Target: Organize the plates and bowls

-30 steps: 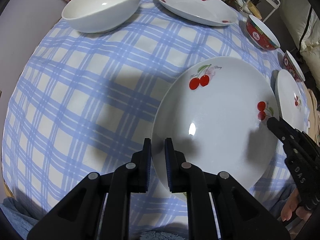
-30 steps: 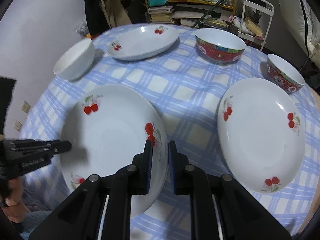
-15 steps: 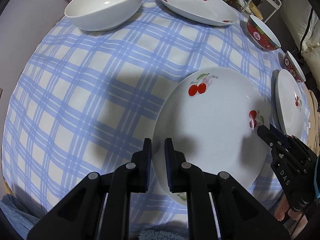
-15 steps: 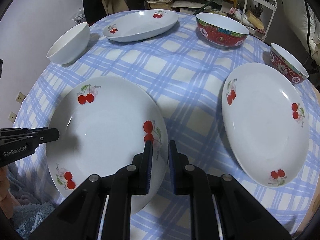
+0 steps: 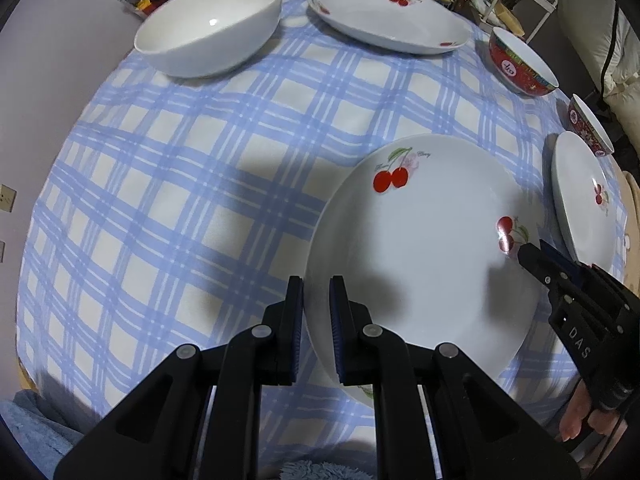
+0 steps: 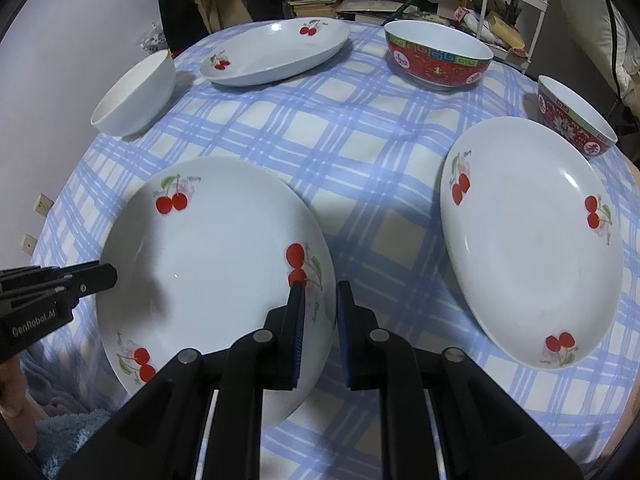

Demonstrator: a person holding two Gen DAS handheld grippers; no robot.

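The near cherry-print plate is being held at opposite rims: its left edge is being pinched in the narrow jaws of the left gripper, its right edge in those of the right gripper. Compared with a second ago, the plate is being seen lower in both wrist views and more of the blue checked tablecloth is being exposed beyond it, so it is probably being lifted. A second cherry plate is lying flat, well apart to the right, and is judged the likely stacking target. The white bowl and red patterned bowl are being left untouched.
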